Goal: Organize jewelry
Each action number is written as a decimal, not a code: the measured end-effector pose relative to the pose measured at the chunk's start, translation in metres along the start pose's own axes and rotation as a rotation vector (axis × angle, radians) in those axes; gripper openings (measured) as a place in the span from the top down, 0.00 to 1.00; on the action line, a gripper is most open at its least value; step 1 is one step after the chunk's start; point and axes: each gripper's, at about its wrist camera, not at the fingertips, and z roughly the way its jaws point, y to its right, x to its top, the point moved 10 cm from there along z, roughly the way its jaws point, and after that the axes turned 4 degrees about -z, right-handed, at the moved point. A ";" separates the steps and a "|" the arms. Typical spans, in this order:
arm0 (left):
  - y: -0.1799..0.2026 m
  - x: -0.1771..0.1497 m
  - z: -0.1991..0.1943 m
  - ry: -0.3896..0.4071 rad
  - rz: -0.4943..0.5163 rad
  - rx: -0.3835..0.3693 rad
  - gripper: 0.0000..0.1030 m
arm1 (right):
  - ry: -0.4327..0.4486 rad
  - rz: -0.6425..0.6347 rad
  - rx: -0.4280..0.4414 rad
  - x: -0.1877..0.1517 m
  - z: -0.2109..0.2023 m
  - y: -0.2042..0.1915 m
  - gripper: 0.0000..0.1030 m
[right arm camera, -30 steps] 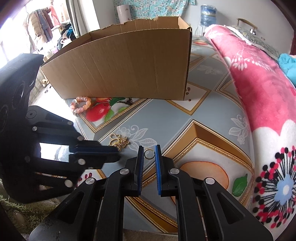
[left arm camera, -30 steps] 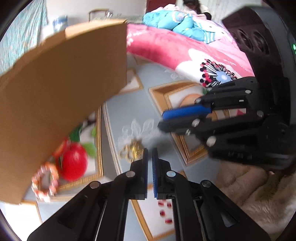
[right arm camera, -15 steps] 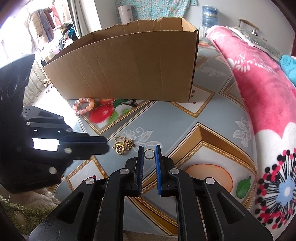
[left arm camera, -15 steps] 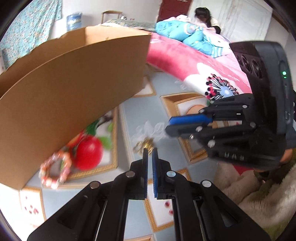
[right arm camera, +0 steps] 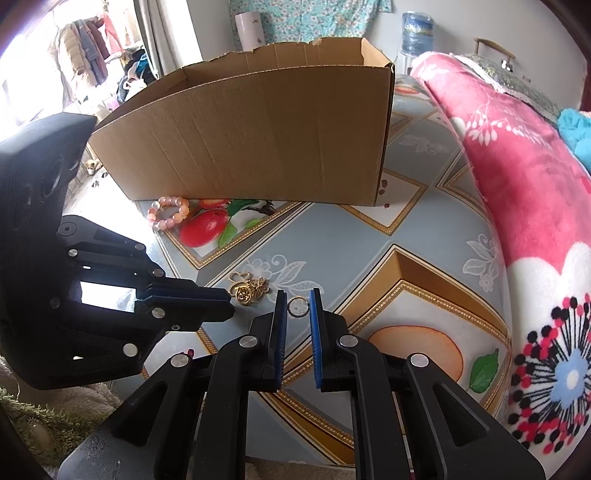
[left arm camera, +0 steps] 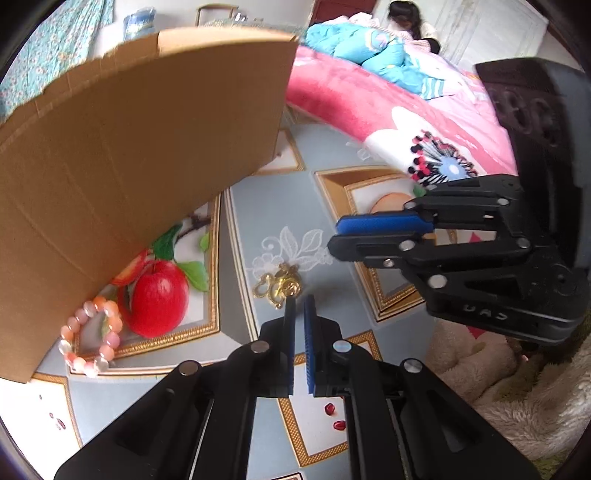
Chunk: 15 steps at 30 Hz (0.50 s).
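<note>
The bench point(right arm camera: 332, 254), covered in a blue-grey cloth with gold-framed fruit prints, carries an open cardboard box point(right arm camera: 258, 136), a pink bead bracelet point(right arm camera: 168, 213) just before it, a gold trinket cluster point(right arm camera: 247, 290) and a small ring point(right arm camera: 297, 306) nearby.

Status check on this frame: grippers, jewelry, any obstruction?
Right gripper shut on small ring. Left gripper shut, empty, by gold charms. Bead bracelet beside cardboard box. Nothing blocking.

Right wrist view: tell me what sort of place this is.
Most likely a bedroom or living room in a home. A pink flowered blanket lies bunched beside the table, clothes hang by a bright window at the back, and a water jug stands against the far wall.
</note>
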 end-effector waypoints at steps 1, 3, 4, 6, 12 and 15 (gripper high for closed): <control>0.002 0.003 -0.004 0.024 0.010 -0.005 0.96 | 0.000 -0.001 0.001 0.000 0.000 0.000 0.90; 0.005 0.008 -0.005 0.049 0.023 -0.008 0.95 | -0.002 -0.001 0.000 0.000 0.001 0.001 0.90; 0.005 0.009 -0.003 0.052 0.027 -0.004 0.93 | -0.001 0.000 0.001 -0.001 0.001 0.001 0.90; 0.005 0.010 0.004 0.042 0.033 0.003 0.88 | 0.000 0.001 0.003 -0.001 0.001 0.000 0.90; 0.006 0.003 0.007 -0.002 0.046 0.007 0.88 | 0.000 0.009 -0.001 -0.002 0.000 0.003 0.90; 0.003 -0.003 0.003 -0.020 0.023 -0.001 0.88 | -0.003 0.016 -0.002 -0.003 0.001 0.004 0.90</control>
